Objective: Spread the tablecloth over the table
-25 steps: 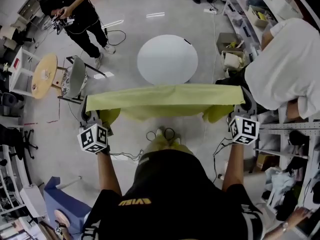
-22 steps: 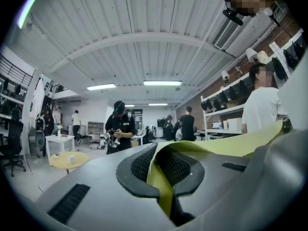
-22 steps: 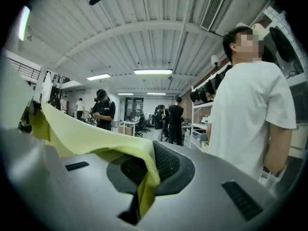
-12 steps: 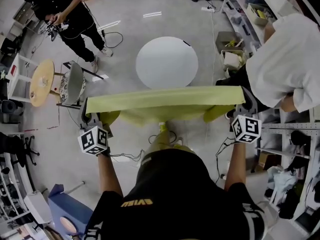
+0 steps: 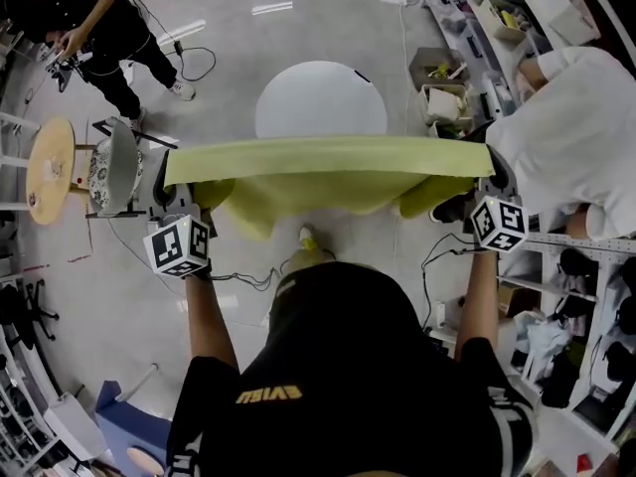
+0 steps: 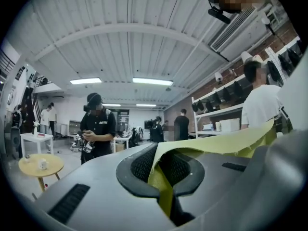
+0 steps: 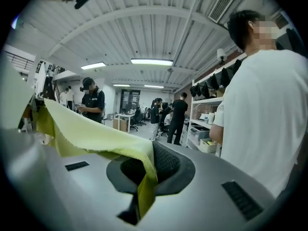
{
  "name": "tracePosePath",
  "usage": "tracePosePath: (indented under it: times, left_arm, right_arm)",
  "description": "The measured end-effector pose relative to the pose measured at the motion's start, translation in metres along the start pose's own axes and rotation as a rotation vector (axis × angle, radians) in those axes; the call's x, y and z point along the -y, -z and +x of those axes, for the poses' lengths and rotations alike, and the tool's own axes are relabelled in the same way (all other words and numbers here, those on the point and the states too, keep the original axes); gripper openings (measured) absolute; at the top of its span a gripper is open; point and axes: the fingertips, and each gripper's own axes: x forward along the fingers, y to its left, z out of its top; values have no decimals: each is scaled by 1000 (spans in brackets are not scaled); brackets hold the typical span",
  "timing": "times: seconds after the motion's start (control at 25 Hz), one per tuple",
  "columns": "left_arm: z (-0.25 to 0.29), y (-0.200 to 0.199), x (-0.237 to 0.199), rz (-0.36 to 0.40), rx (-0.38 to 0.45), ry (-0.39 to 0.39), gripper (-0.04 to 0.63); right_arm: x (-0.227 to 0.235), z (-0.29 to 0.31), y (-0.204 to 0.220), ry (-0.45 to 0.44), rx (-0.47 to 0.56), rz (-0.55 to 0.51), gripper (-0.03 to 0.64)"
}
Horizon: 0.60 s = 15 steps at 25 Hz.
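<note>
A yellow-green tablecloth [image 5: 328,159] hangs stretched between my two grippers, its lower folds drooping in front of me. My left gripper [image 5: 171,185] is shut on the cloth's left corner, and in the left gripper view the cloth [image 6: 216,141] is pinched between the left gripper [image 6: 162,170] jaws. My right gripper [image 5: 491,175] is shut on the right corner. The right gripper view shows the cloth [image 7: 91,131] clamped in the right gripper [image 7: 147,177]. The round white table [image 5: 320,97] stands just beyond the cloth's top edge, which covers the table's near rim in the head view.
A person in a white shirt [image 5: 576,132] stands close at the right, beside shelving [image 5: 586,296]. A person in black [image 5: 89,23] stands at the far left. A chair [image 5: 114,167] and a small round wooden table [image 5: 48,167] are at the left. Cables [image 5: 248,278] lie on the floor.
Both grippers have carried the stretched cloth forward toward the round table. The cloth's top edge now overlaps the table's near rim, where a gap showed before.
</note>
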Motion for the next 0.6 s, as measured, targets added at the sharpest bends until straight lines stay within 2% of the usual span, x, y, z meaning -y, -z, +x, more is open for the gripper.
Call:
tracePosePath:
  times: [0.12,0.28,0.48,0.6]
  left_arm:
    - [26,12,-11,7,-18,50,17]
    - [65,18,-22,4,-19,77,17]
    - [114,14,-24,32,-11,94,18]
    - [152,15,-22,-33,-16,96,17]
  right_arm:
    - [-4,26,-2,40,-20,31,8]
    - [-8,55,-17,94,-9,1,8]
    - [2,94,-30,100,-6,-26,9]
    - [12,131,-32,92,-16,-31,11]
